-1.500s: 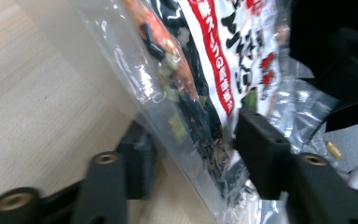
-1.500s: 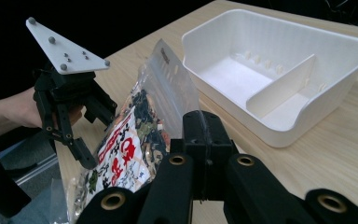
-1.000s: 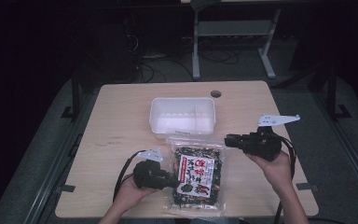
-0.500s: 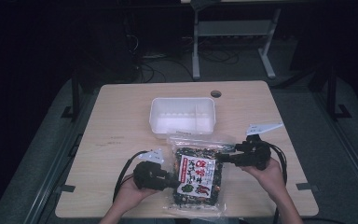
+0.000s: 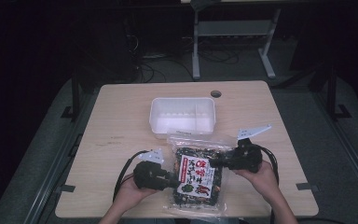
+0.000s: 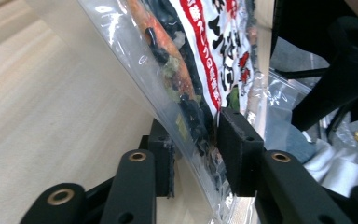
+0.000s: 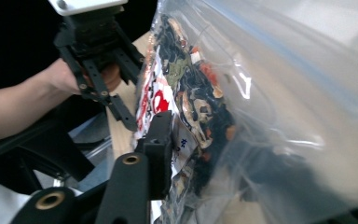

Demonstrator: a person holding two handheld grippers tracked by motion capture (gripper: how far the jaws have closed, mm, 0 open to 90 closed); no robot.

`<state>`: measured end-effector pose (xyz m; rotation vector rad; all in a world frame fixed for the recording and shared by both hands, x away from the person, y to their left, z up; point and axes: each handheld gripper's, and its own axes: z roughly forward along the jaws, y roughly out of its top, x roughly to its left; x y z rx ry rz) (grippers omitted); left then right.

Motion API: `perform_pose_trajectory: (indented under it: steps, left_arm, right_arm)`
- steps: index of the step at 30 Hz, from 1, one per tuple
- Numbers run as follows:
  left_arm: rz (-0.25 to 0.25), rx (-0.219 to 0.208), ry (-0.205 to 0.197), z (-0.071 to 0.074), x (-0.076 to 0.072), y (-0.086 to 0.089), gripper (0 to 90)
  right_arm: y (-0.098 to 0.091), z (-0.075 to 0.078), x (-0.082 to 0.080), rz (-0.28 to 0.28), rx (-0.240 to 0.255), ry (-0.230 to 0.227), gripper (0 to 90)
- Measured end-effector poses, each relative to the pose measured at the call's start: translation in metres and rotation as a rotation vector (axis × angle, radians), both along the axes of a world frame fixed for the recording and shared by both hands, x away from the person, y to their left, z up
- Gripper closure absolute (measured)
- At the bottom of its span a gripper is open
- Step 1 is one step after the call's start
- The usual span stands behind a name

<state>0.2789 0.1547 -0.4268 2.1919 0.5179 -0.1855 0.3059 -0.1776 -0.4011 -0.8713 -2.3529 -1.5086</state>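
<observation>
The bag (image 5: pixel 198 176) lies on the surface (image 5: pixel 121 135) in front of the tub (image 5: pixel 182 115), pinched at both side edges. The left claw (image 6: pixel 196 154) grips its left edge, film and filling between the pads. The right claw (image 5: pixel 214 164) has just been closing on the right edge, and film lies over its near pad (image 7: pixel 161 140). The film looks slick and loose, so a lift or pull could let it slide out of either pinch. Squeezing across the filling may crush it, and uneven pulling could tear the thin plastic or tip the bag.
</observation>
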Motion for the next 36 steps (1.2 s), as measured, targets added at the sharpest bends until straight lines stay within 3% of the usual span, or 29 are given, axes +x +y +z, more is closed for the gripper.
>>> perform_pose_trajectory:
  steps: [4,6,10,17,26,28,36]
  left_arm:
    - [0.043,0.011,-0.043,0.003,0.001,0.007,57.1]
    - [0.054,0.002,-0.038,0.002,0.001,0.011,53.3]
    - [0.063,-0.001,-0.038,0.002,0.001,0.016,50.1]
    - [0.089,0.041,-0.062,-0.003,-0.002,0.020,44.2]
    - [0.102,0.102,-0.091,-0.006,-0.003,0.024,39.9]
    - [0.111,0.106,-0.092,-0.006,-0.003,0.026,39.1]
    - [0.120,0.124,-0.090,-0.008,-0.002,0.031,38.8]
  right_arm:
    - [-0.004,0.006,-0.002,0.023,0.055,0.013,71.6]
    - [-0.005,0.009,-0.003,0.025,0.067,0.015,72.9]
    - [-0.009,0.012,-0.004,0.010,0.080,0.014,74.6]
    - [-0.018,0.021,-0.008,-0.042,0.076,-0.011,75.5]
    - [-0.023,0.038,-0.018,-0.095,0.065,-0.089,76.2]
    - [-0.024,0.043,-0.022,-0.113,0.063,-0.122,76.5]
    - [-0.025,0.055,-0.029,-0.143,0.061,-0.168,76.8]
